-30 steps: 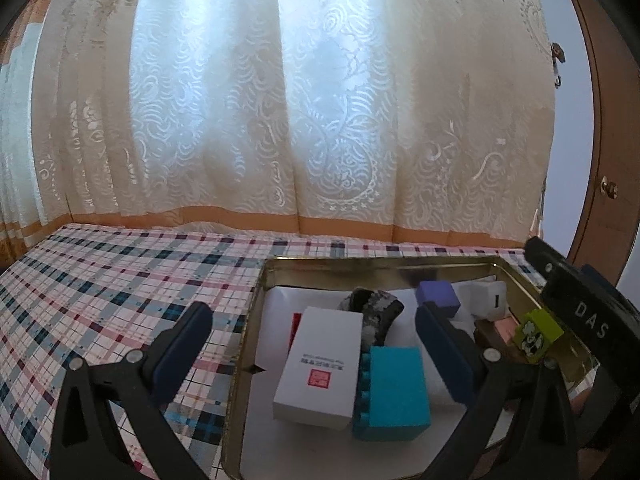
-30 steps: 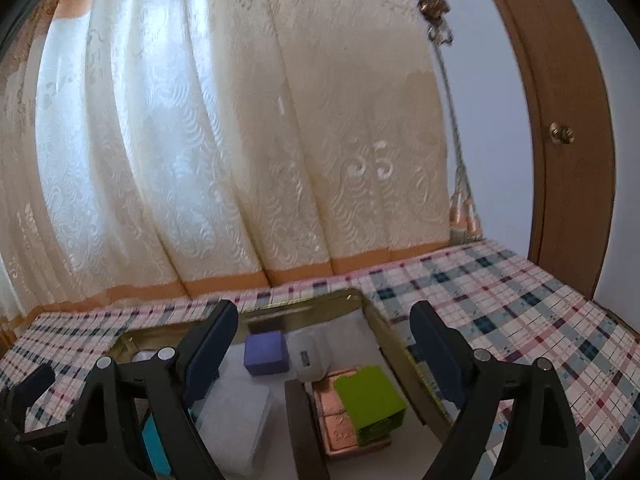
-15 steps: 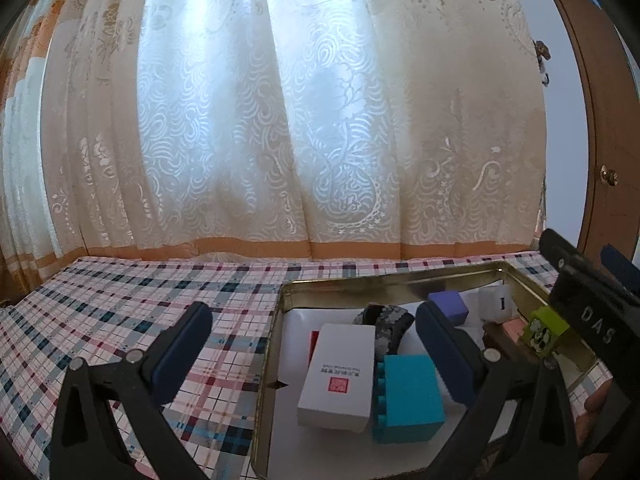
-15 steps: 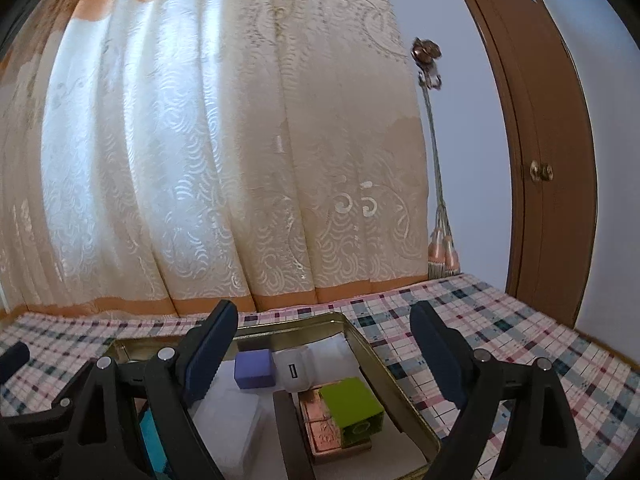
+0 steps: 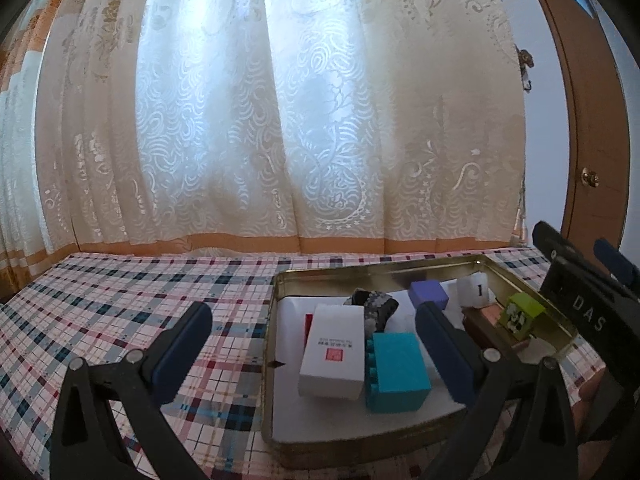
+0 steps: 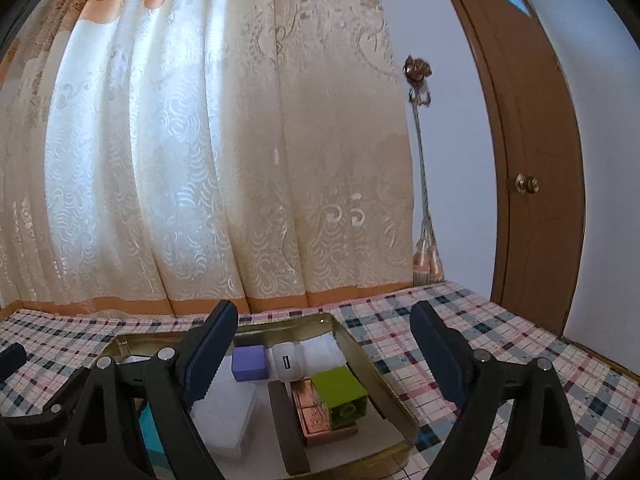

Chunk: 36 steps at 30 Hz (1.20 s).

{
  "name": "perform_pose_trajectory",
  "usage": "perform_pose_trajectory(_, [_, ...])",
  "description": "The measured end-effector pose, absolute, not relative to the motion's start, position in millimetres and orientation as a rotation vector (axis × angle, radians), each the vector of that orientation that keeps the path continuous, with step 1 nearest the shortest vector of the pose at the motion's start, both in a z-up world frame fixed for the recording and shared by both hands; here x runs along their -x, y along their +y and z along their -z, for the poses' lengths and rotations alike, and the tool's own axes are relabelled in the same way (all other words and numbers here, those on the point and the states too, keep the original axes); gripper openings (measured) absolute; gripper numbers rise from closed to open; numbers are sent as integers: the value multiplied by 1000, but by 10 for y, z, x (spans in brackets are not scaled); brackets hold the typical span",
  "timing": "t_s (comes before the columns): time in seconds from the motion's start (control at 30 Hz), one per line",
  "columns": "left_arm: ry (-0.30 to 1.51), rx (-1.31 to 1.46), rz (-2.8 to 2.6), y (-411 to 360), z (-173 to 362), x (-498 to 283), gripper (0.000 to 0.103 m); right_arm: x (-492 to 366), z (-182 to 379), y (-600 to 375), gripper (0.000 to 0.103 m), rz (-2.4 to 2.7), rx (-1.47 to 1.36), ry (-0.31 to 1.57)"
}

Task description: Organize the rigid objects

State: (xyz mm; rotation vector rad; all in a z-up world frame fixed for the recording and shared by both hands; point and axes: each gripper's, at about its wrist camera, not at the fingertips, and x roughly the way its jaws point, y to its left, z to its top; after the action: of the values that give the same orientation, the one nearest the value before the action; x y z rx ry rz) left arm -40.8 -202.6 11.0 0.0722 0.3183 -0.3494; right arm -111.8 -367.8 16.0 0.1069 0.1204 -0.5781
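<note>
2 claws, left claw and right claw, hover wide open and empty over the crowded gold tin near the counter's right edge, so a low pass could knock the green block off its copper bars.

Backlit lace curtain, plaid tablecloth, brown door w/ knob.

Gold tin crowded with blocks, little gap between them; checked cloth left of it lies bare.
</note>
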Motion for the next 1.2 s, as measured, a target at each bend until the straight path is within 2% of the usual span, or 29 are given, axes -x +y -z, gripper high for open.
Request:
perform_pose_trajectory(0.47, [298,-72,342,-1871,-126,563,103,1429,-205,-3446,90,598,-68,51])
perform_pose_trajectory(0.9, [285,-66,344,-1860,-135,634,103,1554,-233,-3355,101,608,-37,2])
perform_pose_trajectory(1.2, [264,-70,355,-1881,-146,704,103,1653,-237,-3324,102,616,-47,-35])
